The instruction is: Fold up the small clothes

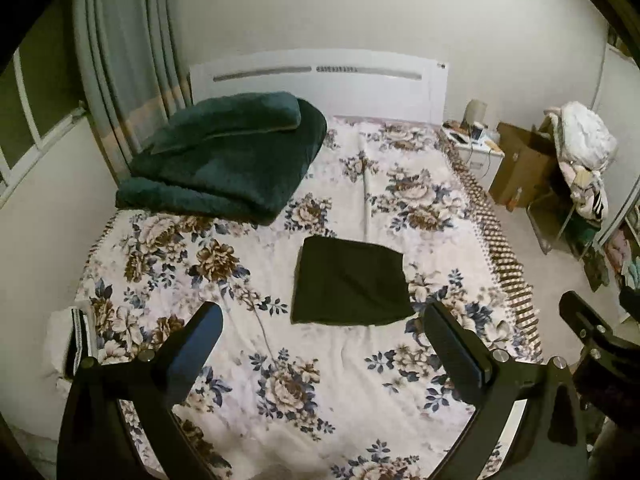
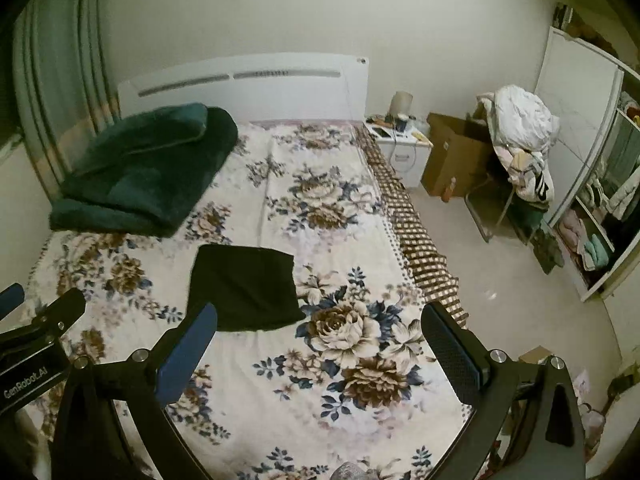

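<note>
Hovering, you held both grippers (image 1: 320,344) (image 2: 320,344) spread wide, empty, below the cloth (image 1: 350,284) mid-frame.
Any careless pinch risked snagging the bedsheet (image 1: 320,392) and undoing its fold.

green blanket (image 1: 224,156) on floral bed (image 1: 192,264) | nightstand (image 2: 404,152) | cardboard box (image 2: 456,156) | open wardrobe (image 2: 592,184)

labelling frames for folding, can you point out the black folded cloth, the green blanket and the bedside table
black folded cloth (image 1: 350,284), left wrist view, middle of its top face
green blanket (image 1: 228,156), left wrist view, centre of the pile
bedside table (image 2: 404,152), right wrist view, its white front
</note>
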{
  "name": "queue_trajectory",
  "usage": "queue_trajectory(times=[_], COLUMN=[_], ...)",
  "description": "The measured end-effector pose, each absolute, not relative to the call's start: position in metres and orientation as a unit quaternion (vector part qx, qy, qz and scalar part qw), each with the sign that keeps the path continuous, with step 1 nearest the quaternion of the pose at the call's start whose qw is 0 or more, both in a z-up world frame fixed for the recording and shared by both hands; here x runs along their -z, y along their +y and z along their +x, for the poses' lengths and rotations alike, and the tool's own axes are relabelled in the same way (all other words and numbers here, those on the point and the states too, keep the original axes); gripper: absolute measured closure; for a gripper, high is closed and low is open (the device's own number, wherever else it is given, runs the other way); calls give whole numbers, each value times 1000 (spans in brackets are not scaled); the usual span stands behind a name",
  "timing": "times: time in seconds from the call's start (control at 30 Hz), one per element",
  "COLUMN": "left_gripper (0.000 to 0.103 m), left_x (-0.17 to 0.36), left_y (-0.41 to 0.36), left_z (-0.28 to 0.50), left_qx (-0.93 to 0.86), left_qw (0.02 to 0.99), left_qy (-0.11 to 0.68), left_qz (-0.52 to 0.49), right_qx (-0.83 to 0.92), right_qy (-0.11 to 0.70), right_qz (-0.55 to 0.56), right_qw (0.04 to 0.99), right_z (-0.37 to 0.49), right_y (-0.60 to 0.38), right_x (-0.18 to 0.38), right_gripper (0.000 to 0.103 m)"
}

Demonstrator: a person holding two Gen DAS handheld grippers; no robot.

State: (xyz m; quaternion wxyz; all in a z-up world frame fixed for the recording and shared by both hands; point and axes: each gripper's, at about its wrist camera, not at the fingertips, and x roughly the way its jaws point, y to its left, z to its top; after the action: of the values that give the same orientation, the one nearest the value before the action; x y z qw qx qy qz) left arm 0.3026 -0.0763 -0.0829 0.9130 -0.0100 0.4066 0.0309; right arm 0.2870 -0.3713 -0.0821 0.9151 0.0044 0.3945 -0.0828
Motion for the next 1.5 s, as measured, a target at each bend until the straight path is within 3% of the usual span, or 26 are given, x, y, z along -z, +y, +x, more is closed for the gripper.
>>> queue_trajectory(times=[0.53,1.5], left_gripper=[0,0], left_x=[33,22], left_y=[-75,-73], left_z=[233,222], left_qx=[-35,-53], left_qw=[926,929], left_qy=[376,366], left_qz=[-16,-20], right_qx=[58,28], right_qy=[345,341], right_qz=[3,-6], right_qw=[937,939], right_z=[202,219], right_y=[-366,-376], right_x=[-3,-17], right_gripper=[0,0])
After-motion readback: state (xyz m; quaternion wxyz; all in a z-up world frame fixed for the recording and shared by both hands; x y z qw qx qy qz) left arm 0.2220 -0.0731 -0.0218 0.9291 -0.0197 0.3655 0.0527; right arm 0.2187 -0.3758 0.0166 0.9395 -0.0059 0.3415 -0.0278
